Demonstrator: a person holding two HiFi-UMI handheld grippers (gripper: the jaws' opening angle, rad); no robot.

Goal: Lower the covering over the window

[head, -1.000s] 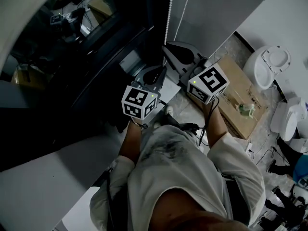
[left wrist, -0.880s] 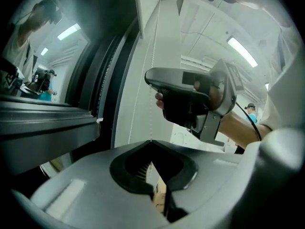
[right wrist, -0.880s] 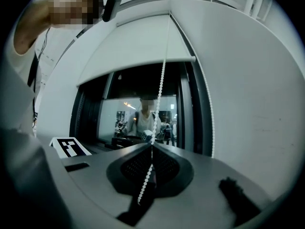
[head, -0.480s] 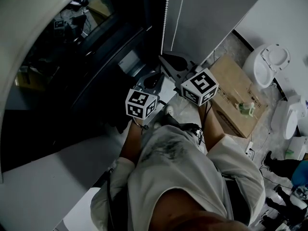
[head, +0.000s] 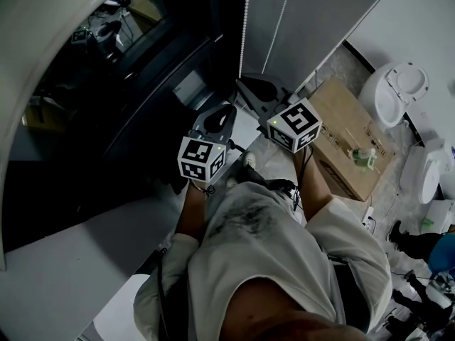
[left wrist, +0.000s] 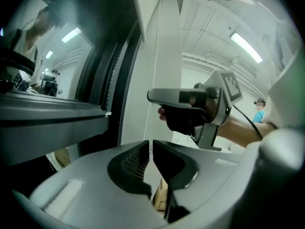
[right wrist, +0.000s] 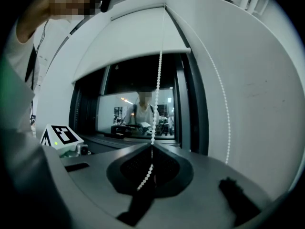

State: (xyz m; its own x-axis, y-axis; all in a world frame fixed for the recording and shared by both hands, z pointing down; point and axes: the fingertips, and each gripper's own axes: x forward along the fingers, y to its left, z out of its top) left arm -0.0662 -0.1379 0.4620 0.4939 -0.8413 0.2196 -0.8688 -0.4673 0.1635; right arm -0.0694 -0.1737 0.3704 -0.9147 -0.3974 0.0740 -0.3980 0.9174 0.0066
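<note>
My right gripper (right wrist: 152, 147) clamps the chain (right wrist: 158, 75). My left gripper's (left wrist: 151, 144) jaws have just been opening, chain between. The blind (right wrist: 128, 42) at twelve o'clock covers only the window's (right wrist: 138, 109) top, so most lowering remains.

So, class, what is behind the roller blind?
Below its hem, dark window glass shows. The roller blind covers the window's upper part, hiding it.

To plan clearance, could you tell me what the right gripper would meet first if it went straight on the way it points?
The right gripper, shut on the bead cord, faces the window; that would likely come first, low on its glass, though depth is unclear.
</note>
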